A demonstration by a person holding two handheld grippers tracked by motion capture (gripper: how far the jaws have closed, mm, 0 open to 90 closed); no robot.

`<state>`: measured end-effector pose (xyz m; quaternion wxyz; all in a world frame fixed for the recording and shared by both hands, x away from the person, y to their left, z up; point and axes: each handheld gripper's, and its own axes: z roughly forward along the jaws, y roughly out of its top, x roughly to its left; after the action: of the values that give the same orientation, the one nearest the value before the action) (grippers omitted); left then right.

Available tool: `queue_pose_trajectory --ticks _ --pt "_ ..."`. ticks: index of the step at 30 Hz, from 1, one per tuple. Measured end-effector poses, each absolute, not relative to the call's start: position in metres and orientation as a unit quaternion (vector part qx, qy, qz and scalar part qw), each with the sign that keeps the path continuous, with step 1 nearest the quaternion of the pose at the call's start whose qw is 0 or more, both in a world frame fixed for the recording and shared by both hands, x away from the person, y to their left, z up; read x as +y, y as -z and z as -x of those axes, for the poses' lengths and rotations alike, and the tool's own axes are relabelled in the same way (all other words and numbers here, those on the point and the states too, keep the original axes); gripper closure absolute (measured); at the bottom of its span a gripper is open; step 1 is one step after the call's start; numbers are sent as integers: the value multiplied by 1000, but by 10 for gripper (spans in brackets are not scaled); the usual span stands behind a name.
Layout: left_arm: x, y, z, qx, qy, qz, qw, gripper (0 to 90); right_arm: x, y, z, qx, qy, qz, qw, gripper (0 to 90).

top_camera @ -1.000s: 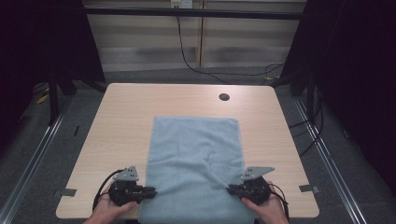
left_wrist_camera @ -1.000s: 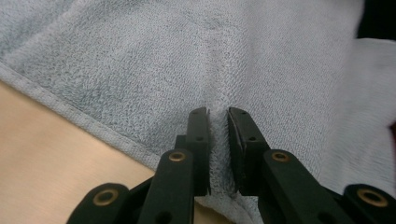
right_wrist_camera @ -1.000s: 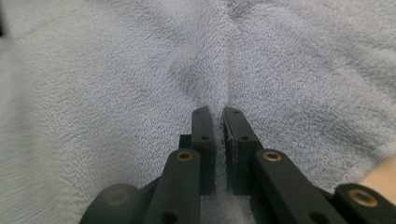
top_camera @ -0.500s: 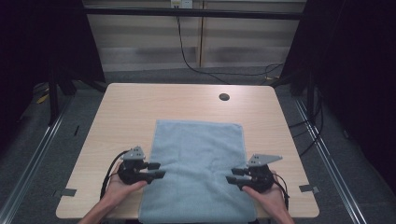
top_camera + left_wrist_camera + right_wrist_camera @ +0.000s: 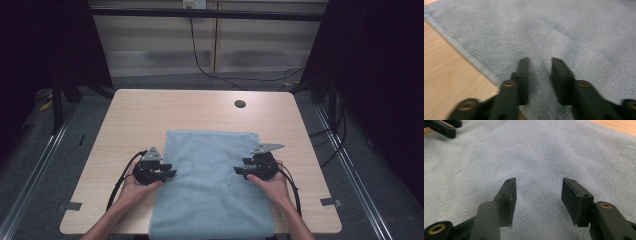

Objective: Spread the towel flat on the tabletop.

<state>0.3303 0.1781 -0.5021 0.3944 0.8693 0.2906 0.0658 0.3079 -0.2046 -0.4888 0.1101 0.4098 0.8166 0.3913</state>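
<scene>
A: What lay at the left of the table?

B: The left gripper sat at the left edge of the towel, about halfway along it, pointing right across the cloth. In the left gripper view its jaws stood a narrow way apart over the towel, with pile showing between them and nothing pinched; they had just been closing. The hem ran past them, bare wood beside it.

A: And the towel itself?

B: It lay flat in the near middle of the table, its far edge short of the round hole, its near edge hanging over the near side.

A: What about the right?

B: The right gripper sat at the towel's right edge, pointing left. In the right gripper view its jaws stood wide over the towel, gripping nothing; they had just been opening. The left gripper showed far across the cloth.
</scene>
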Motion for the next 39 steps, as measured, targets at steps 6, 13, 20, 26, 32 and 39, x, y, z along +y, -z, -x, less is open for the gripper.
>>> queue_pose_trajectory --ticks 6,13,20,26,32,39 --pt "184 503 -324 288 -48 -868 402 815 -190 500 -304 841 -349 -393 128 654" --pt "192 503 -297 279 -22 -868 409 802 -192 500 -272 847 -366 -374 97 814" --pt "200 500 -263 266 1 -875 404 760 -194 497 -226 852 -368 -363 79 811" --pt "205 499 -249 257 16 -876 408 728 -203 495 -203 846 -383 -368 53 669" --pt "208 501 -254 257 33 -873 413 714 -239 478 -238 799 -409 -426 115 585" --pt "211 499 -249 260 38 -873 411 667 -249 493 -287 800 -364 -455 143 505"
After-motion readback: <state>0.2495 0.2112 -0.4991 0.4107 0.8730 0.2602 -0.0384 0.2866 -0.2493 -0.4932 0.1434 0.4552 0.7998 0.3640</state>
